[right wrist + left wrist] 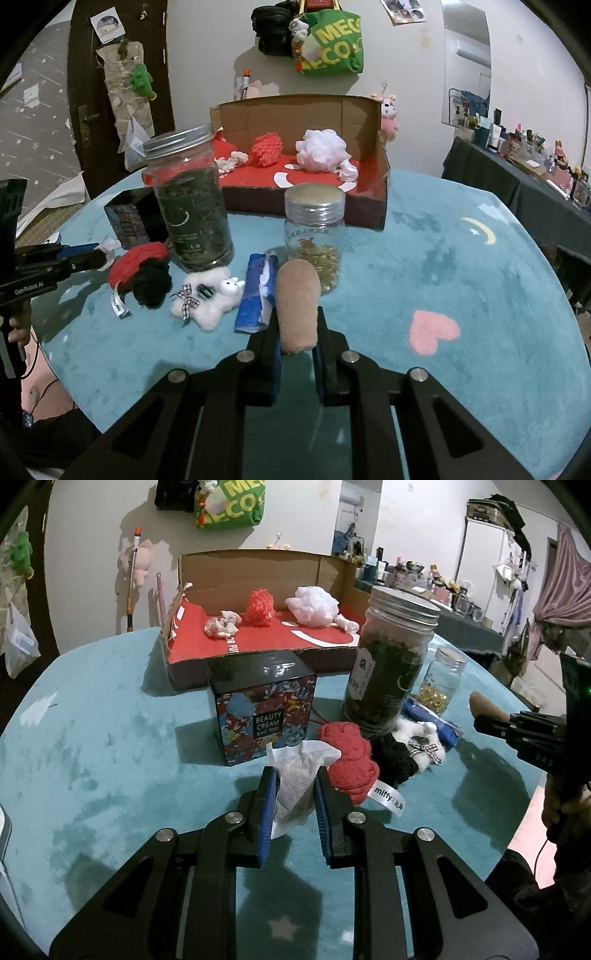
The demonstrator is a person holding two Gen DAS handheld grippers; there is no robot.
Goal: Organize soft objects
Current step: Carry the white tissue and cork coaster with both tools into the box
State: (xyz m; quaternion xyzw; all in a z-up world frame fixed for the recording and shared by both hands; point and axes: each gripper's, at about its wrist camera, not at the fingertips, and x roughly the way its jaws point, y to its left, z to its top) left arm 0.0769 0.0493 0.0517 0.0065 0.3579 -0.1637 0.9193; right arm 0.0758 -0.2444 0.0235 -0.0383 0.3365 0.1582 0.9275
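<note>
Beyond both hand-held grippers, on the teal plush-covered counter (461, 266), sits the open cardboard box with red lining (258, 642), a white pouf inside. The right hand-held gripper (297, 347) is clamped on a tan plush roll (297, 306). The left hand-held gripper (295, 794) pinches a white mesh sachet (295, 775), with a red knitted bundle (349, 764) just right of it.

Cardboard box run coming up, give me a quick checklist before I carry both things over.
1. Left gripper shut on the mesh sachet: ok.
2. Right gripper shut on the tan plush roll: ok.
3. Free floor space in the cardboard box: ok, red floor shows in front of the three items.
4. Tall herb jar between the grippers and the box: not ok, go around.
5. Sachet's seam sound: cannot tell.
</note>
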